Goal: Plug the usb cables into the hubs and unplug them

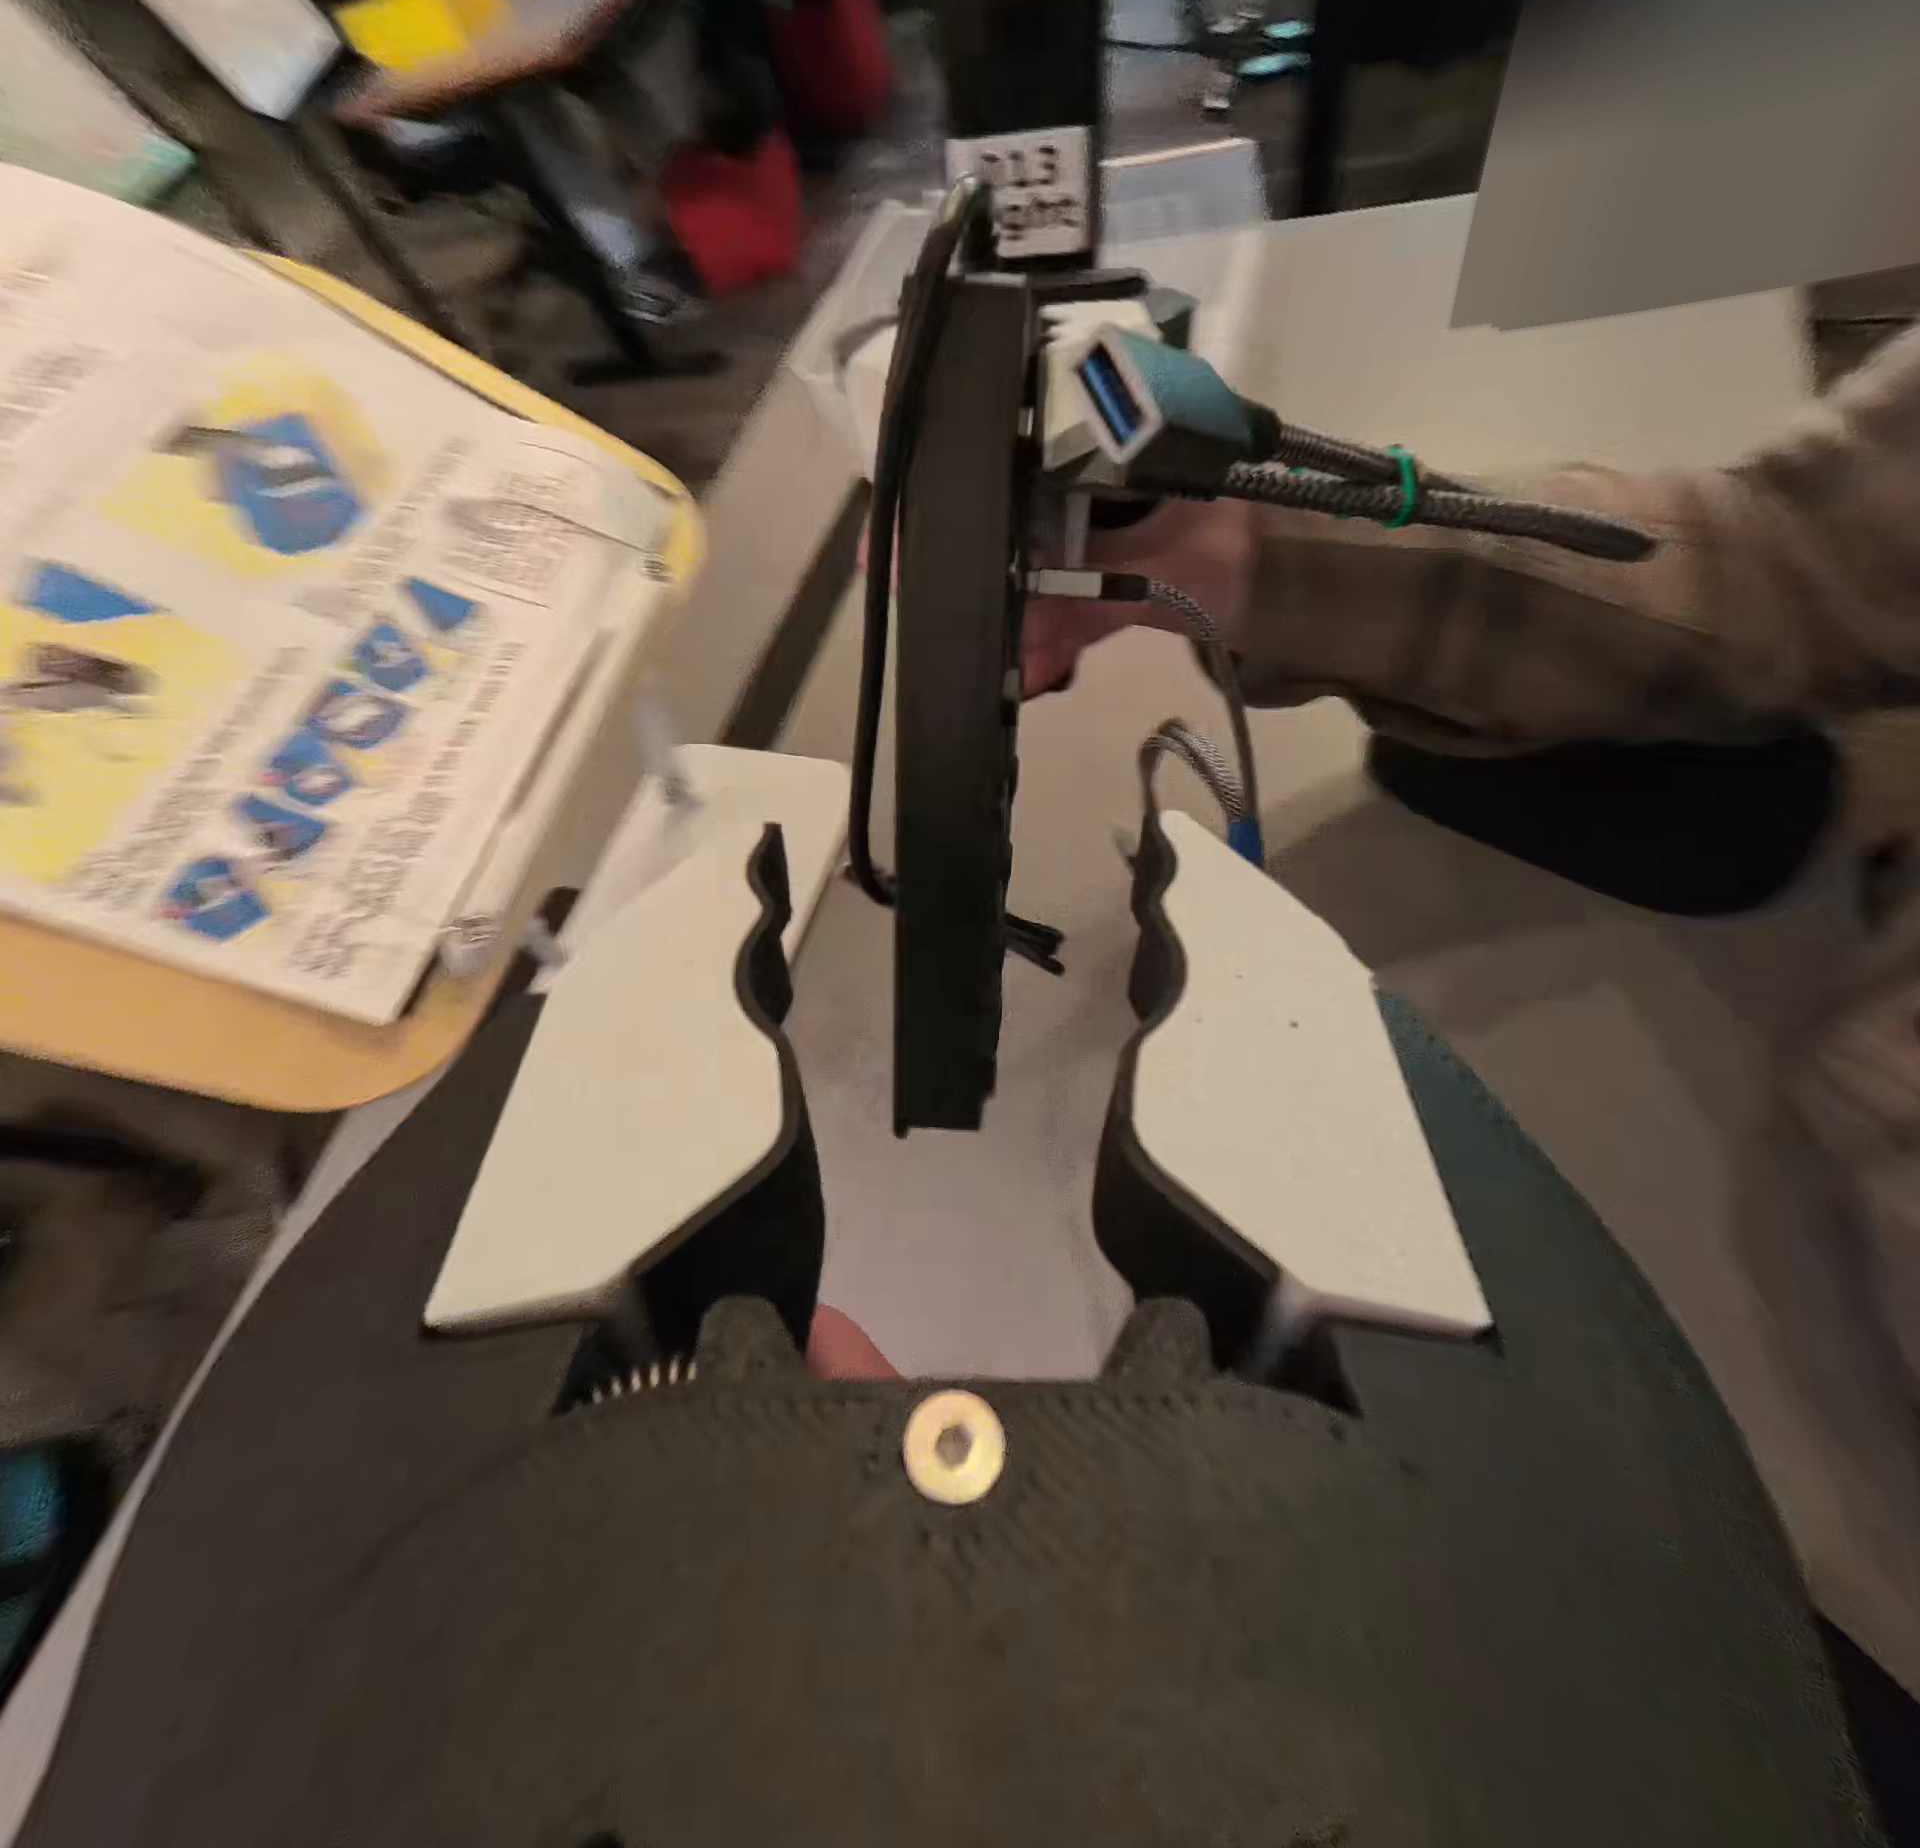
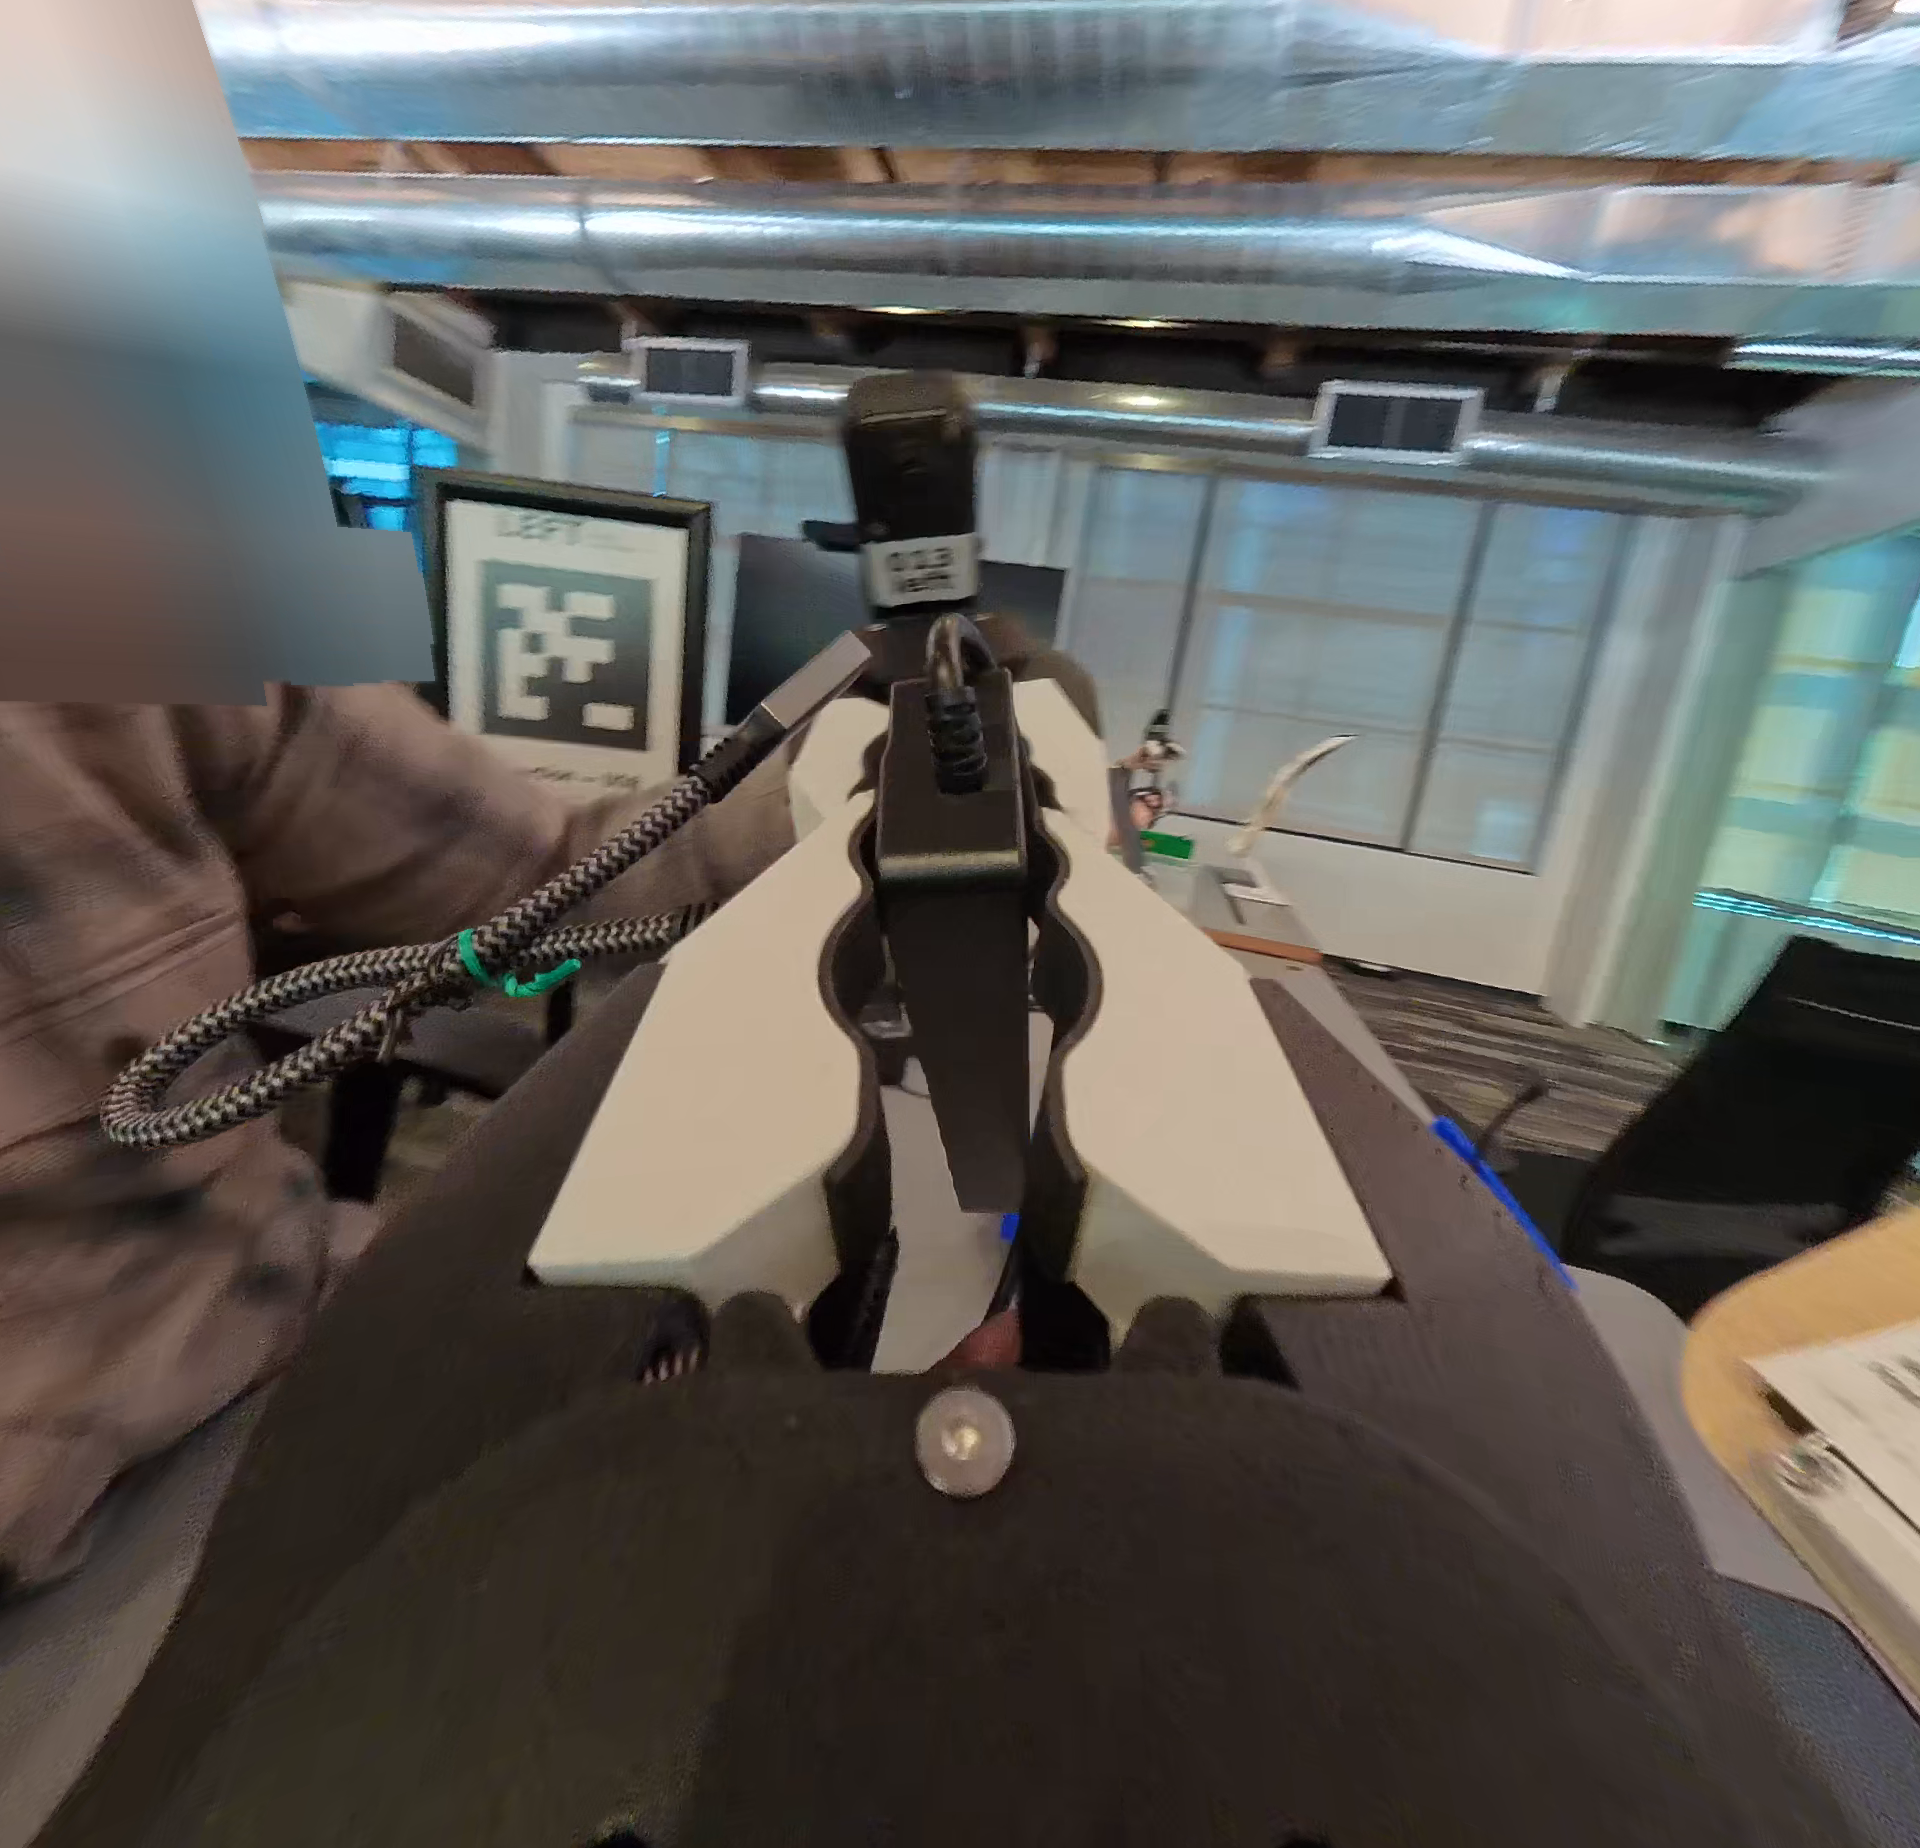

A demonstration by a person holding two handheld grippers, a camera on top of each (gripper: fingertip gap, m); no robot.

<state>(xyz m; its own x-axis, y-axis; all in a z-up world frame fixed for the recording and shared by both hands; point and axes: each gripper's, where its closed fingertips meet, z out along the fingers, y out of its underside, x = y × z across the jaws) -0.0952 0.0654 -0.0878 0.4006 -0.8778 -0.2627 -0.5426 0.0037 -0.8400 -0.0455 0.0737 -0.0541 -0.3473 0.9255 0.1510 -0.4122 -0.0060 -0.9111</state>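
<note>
**Item:** slim black plastic USB hub (image 1: 951, 707), a flat bar seen edge-on and upright, held clear of the pale grey surface (image 1: 1507, 1019). Its own black lead (image 1: 871, 572) loops along one side.

**Attached:** two braided black-and-grey cables bound with a green tie (image 1: 1397, 484). One ends in a teal connector with a blue socket (image 1: 1153, 396) beside the hub. A silver plug (image 1: 1081, 585) appears seated in the hub's side.

**Holding:** the right hand-held gripper (image 2: 956, 863) is clamped on the hub's flat faces. The left hand-held gripper (image 1: 961, 842) is spread wide, with the hub's end between its fingers untouched.

**Handling (judged):** light, rigid and smooth-sided, so it is likely to twist under plug force. Grip the flat faces near the port in use. Take the cables by their hard connector shells, not the limp braid.

**View notes:** only the left wrist view shows the silver plug, the blue socket and a printed sheet on a yellow board (image 1: 312, 603). Only the right wrist view shows the lead's ribbed strain relief (image 2: 961, 744) and the trailing cable loop.
</note>
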